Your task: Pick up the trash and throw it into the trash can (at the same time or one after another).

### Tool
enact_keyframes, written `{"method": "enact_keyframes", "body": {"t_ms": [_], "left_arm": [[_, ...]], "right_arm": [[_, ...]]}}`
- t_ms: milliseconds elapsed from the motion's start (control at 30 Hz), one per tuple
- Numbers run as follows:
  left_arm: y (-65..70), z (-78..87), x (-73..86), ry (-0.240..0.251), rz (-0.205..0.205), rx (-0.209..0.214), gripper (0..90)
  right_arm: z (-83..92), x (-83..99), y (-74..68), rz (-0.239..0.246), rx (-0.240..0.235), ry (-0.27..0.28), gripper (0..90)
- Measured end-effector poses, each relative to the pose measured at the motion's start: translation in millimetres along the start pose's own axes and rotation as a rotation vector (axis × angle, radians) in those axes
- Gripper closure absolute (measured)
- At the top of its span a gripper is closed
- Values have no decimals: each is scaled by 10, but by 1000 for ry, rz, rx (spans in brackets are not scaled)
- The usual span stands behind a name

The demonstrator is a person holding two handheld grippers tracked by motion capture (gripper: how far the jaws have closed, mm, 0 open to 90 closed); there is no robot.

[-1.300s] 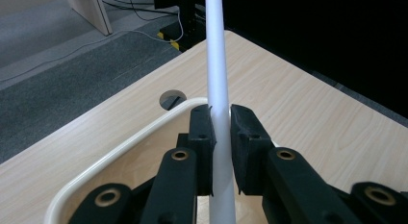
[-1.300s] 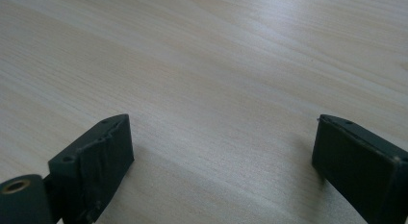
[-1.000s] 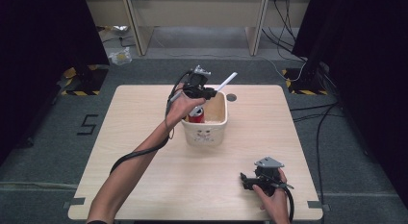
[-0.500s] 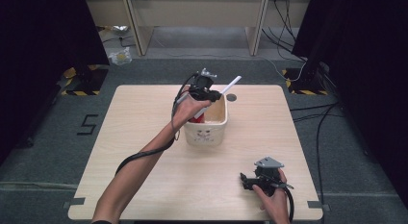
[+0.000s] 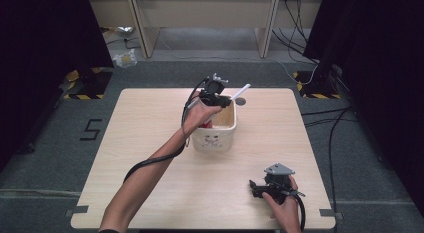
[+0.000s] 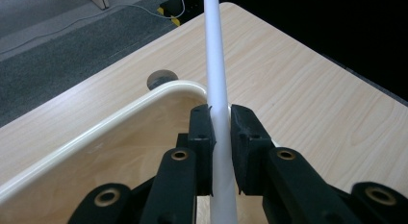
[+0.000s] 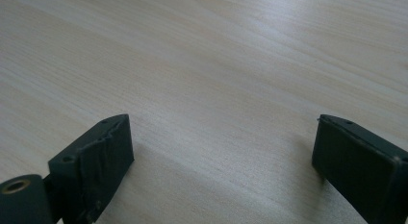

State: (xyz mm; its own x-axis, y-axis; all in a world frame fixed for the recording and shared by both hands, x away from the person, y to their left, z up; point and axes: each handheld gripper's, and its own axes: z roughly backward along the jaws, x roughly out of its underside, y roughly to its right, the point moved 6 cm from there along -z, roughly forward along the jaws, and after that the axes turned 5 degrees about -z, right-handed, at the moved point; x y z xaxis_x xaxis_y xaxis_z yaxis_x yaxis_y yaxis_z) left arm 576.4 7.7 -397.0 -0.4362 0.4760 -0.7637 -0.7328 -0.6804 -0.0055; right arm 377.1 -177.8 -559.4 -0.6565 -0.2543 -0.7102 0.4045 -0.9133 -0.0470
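Gripping a white tube [image 6: 215,84], the left gripper [image 6: 220,125] is sitting clamped on it: both black pads are pressing the tube's sides, and the tube is running up between them and out past the top of the left gripper view. In the high view the left gripper [image 5: 218,96] is hanging over the far rim of a cream bin [image 5: 216,141] near the middle of the wooden table [image 5: 140,143], with the white tube [image 5: 240,92] slanting up and to the right, its upper end reaching out past the bin's far right corner. Its lower end is hidden behind the hand and gripper, so I cannot tell whether it is touching the bin floor. Something red [image 5: 206,125] is lying inside the bin, just below the hand; too little is showing to identify it. In the left gripper view the cream bin's [image 6: 110,120] rounded rim is curving just behind the tube, and a dark round grommet [image 6: 161,80] is sitting in the tabletop beyond that rim.

The right gripper [image 5: 259,187] is resting at the near right of the table, well apart from the bin. In the right gripper view its jaws are standing wide apart over bare wood [image 7: 231,75], with nothing between them.
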Motion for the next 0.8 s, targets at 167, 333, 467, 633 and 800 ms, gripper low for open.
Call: {"method": "enact_keyframes", "body": {"t_ms": [167, 333, 467, 633, 800], "left_arm": [[38, -38, 7, -21, -9, -1, 791], [29, -58, 24, -42, -6, -7, 788], [24, -65, 42, -58, -13, -12, 780], [19, -55, 45, -52, -14, -17, 751], [24, -14, 27, -42, -20, -18, 646]], "right_arm": [[0, 0, -3, 2, 0, 0, 74], [1, 1, -5, 4, -2, -1, 74], [1, 1, -5, 4, -2, -1, 74], [1, 1, -5, 4, -2, -2, 73], [1, 1, -5, 4, -2, -2, 73]]}}
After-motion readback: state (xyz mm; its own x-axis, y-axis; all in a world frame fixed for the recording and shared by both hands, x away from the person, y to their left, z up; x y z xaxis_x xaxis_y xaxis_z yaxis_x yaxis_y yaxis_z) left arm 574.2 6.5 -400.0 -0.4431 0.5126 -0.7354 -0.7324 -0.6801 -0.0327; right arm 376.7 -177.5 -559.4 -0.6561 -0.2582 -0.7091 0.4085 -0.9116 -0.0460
